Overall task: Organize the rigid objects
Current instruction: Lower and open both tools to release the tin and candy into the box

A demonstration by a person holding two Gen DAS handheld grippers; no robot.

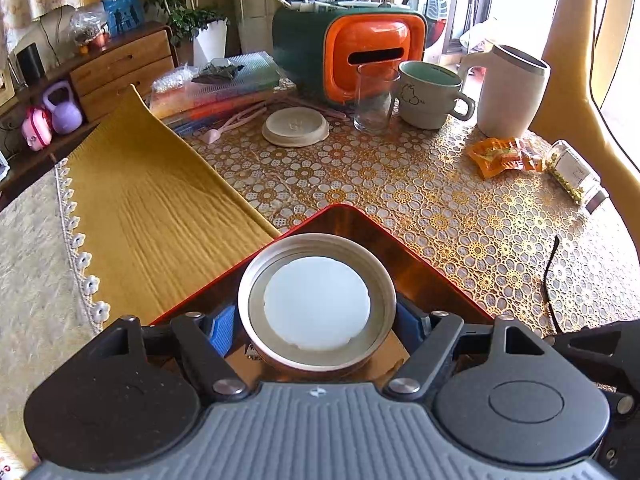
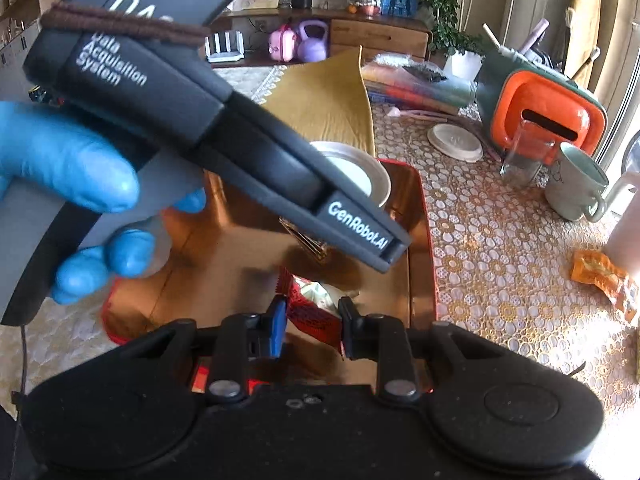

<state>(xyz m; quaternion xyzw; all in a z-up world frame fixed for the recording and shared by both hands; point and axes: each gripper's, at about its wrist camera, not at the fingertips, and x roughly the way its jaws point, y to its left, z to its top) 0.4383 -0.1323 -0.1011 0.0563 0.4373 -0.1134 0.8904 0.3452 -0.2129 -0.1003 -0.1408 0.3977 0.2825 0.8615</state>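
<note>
My left gripper (image 1: 316,322) is shut on a round metal lid (image 1: 317,304) with a white inner disc, held over the far corner of a red, copper-lined tray (image 1: 416,264). In the right wrist view the left gripper's body crosses the frame and the lid (image 2: 360,172) shows behind it above the tray (image 2: 416,248). My right gripper (image 2: 312,320) is shut on a red snack packet (image 2: 310,308) low over the tray's near part.
On the floral tablecloth stand a glass (image 1: 374,98), a green-lined mug (image 1: 430,94), a white jug (image 1: 512,90), a beige lid (image 1: 295,126), an orange-and-green box (image 1: 360,52), an orange packet (image 1: 504,156) and a lying jar (image 1: 576,176). A yellow cloth (image 1: 152,208) lies left.
</note>
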